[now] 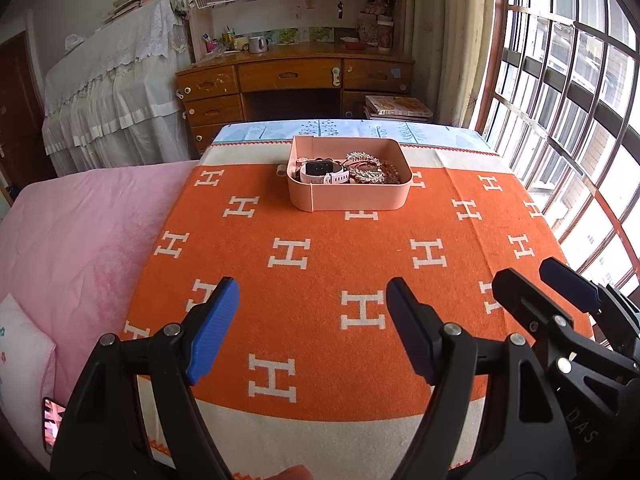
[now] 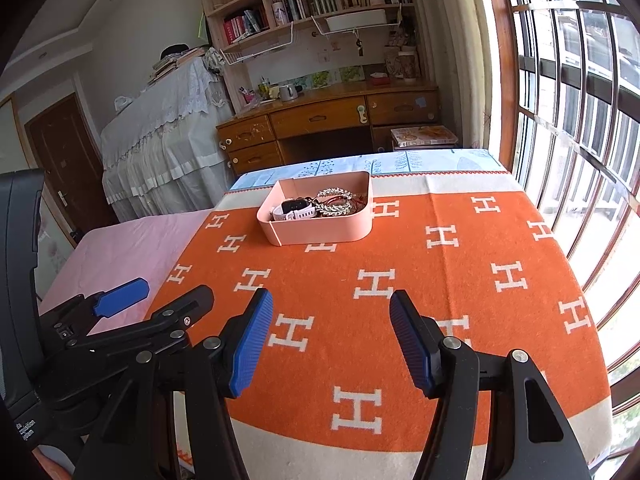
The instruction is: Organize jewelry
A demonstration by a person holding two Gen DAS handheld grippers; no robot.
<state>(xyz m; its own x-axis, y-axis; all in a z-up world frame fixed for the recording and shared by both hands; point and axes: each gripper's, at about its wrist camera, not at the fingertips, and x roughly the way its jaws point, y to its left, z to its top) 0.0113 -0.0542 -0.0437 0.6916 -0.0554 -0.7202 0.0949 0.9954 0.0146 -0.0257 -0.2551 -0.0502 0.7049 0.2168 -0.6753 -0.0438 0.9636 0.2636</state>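
Left gripper [image 1: 312, 320] and right gripper [image 2: 331, 332] side by side; jaws apart, empty, angled downward.

Matt pink plastic tray [image 1: 348, 199]; woolly orange blanket [image 1: 320, 280]; glittery metal jewelry [image 1: 366, 168]; wooden desk [image 1: 296, 76].

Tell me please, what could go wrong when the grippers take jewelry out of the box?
1. The jewelry lies tangled beside the watch in the box; lifting one piece may drag others out.
2. The light box may slide on the blanket.
3. The left gripper and right gripper, both open, sit close and could collide.
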